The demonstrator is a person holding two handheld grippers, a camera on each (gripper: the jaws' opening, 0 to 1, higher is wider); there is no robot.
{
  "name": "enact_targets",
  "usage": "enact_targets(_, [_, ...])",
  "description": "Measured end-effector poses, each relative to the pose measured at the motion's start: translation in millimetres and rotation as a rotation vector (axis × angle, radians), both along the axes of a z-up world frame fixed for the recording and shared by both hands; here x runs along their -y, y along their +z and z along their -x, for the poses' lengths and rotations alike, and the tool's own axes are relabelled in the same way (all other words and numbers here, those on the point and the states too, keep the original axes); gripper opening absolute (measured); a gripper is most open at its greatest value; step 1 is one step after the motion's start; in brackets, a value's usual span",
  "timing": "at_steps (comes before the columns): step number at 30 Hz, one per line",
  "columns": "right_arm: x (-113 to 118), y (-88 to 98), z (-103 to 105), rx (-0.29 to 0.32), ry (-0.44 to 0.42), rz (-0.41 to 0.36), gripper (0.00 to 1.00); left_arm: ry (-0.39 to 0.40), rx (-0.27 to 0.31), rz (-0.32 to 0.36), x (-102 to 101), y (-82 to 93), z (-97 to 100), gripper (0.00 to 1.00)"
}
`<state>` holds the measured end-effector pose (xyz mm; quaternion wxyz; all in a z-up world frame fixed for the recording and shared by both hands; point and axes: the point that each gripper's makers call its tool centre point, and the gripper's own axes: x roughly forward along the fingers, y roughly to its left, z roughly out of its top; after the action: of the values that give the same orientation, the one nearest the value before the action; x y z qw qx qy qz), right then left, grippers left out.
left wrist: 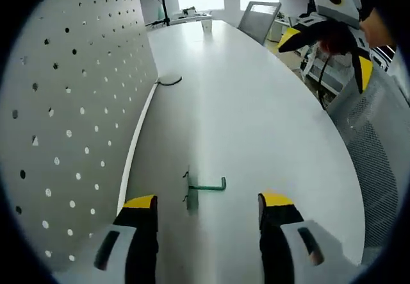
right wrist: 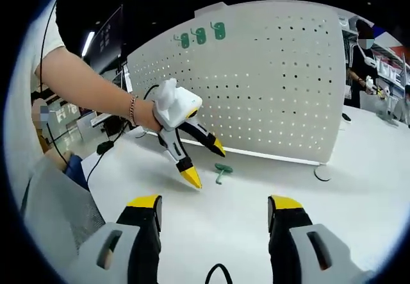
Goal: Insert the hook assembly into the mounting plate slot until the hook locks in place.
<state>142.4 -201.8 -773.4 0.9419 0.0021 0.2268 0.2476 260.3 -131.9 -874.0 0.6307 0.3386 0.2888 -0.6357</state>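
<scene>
The left gripper [left wrist: 207, 213] is open, its two yellow-tipped jaws wide apart and holding nothing. Just ahead of it and between the jaw lines lies the hook [left wrist: 206, 186], a small green piece, flat on the white table [left wrist: 256, 117]. In the right gripper view the left gripper [right wrist: 204, 163] comes in from the left, jaws spread, tips pointing down toward the hook [right wrist: 222, 170], near it but apart.

The right gripper [right wrist: 213, 217] is open as well and empty. It stays back, well apart from the hook, over the near part of the table [right wrist: 359, 156]. In the left gripper view it [left wrist: 327, 31] hangs above the right edge of the table.

The pegboard [left wrist: 70, 104] stands upright along the left edge of the table; in the right gripper view the pegboard [right wrist: 269, 72] is behind the hook, across the far side. Three more green pieces hang near its upper left corner.

My judgement: the step in hand is the reach, the pick-up is not yet done and no insertion has begun. The next move calls for lowering the left jaws around the hook and closing on it, then carrying it to a hole of the board. The hook is thin and lies flat, so it may slip.

The person's left hand [right wrist: 144, 114] holds its gripper from above, the forearm stretched out from the left, the wrist bent downward.
</scene>
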Motion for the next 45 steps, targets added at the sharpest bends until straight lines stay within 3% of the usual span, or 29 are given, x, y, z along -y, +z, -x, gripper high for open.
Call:
enact_targets(5, [0,-0.3,-1,0.002,-0.004,-0.003,0.65,-0.004,-0.002,-0.024,-3,-8.7,-1.9,0.64])
enact_targets(6, [-1,-0.1,-1,0.002,-0.004,-0.003,0.65,0.024,-0.023,-0.006,-1,-7.7,-2.7,0.64])
enact_targets(12, [1,-0.6,-2,0.000,-0.010,-0.009,0.64,0.016,-0.047,0.006,1,-8.0,0.7,0.60])
enact_targets(20, [2,-0.5,-3,0.002,-0.014,-0.010,0.64,0.050,-0.046,0.033,3,-6.5,-6.1,0.52])
enact_targets(25, [4,0.9,-3,0.006,-0.025,-0.016,0.63,0.078,-0.035,0.016,-4,-7.0,-11.4,0.31])
enact_targets(39, [6,0.5,-2,0.006,-0.035,-0.030,0.63,0.147,-0.008,0.034,3,-8.4,-19.5,0.16])
enact_targets(45, [8,-0.4,-2,0.005,-0.036,-0.025,0.62,0.149,0.050,0.034,5,-9.4,-25.7,0.05])
